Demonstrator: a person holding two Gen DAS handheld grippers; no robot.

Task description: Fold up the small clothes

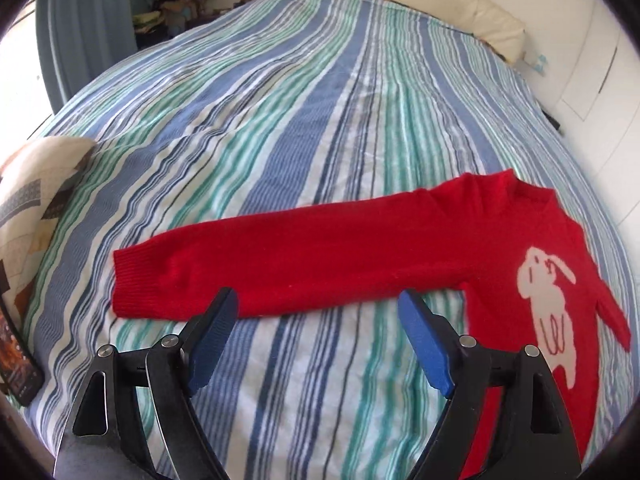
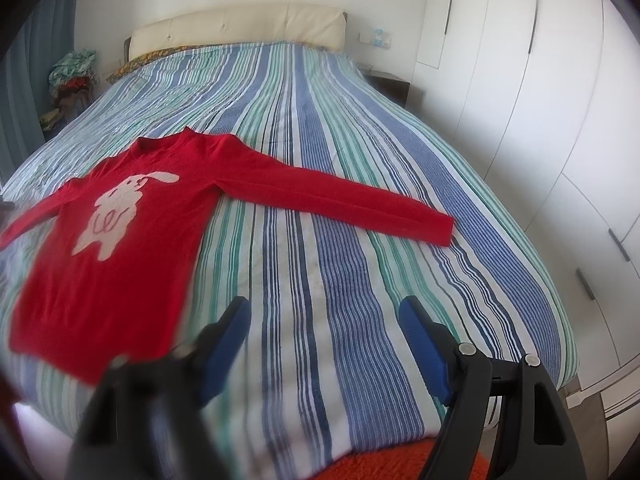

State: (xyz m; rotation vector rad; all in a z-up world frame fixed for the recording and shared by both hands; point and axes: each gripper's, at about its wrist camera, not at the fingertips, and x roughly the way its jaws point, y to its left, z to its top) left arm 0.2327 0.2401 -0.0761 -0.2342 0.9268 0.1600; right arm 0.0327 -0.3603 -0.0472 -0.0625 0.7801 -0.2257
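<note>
A small red sweater (image 1: 500, 240) with a white rabbit on its front lies flat, face up, on the striped bed, sleeves spread out to both sides. In the left wrist view its left sleeve (image 1: 280, 256) stretches across just beyond my left gripper (image 1: 320, 300), which is open, empty and hovers above the sleeve's near edge. In the right wrist view the sweater (image 2: 120, 248) lies to the left and its right sleeve (image 2: 340, 200) reaches out ahead. My right gripper (image 2: 324, 308) is open and empty above bare bedspread, short of that sleeve.
The blue, green and white striped bedspread (image 2: 320, 120) covers the bed. A cream headboard (image 2: 240, 28) is at the far end. A patterned pillow (image 1: 36, 208) and a phone (image 1: 16, 364) lie at the left. White wardrobes (image 2: 540, 120) stand right. Orange fabric (image 2: 380, 460) shows at the near edge.
</note>
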